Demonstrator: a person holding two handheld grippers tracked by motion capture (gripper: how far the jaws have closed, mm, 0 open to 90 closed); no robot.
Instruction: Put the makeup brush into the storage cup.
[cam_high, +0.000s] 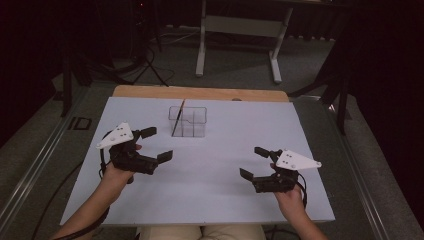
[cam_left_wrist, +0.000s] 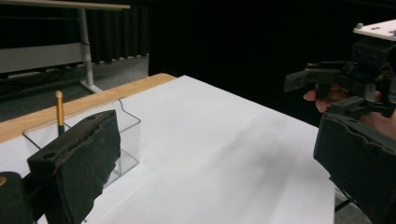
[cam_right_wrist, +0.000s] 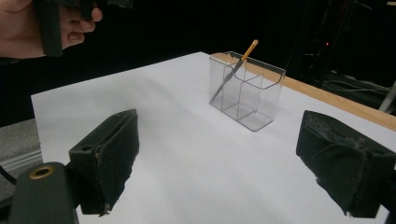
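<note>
Both grippers, left (cam_high: 152, 145) and right (cam_high: 254, 162), are hovering with fingers wide and empty over the bench (cam_high: 210, 170); the pencil (cam_high: 178, 119) is leaning in the clear organizer (cam_high: 188, 121) at upper centre; next, probably a reach toward it.

In the left gripper view, a black pad hides the pencil's (cam_left_wrist: 59, 111) lower length and much of the clear holder (cam_left_wrist: 126, 140).
</note>
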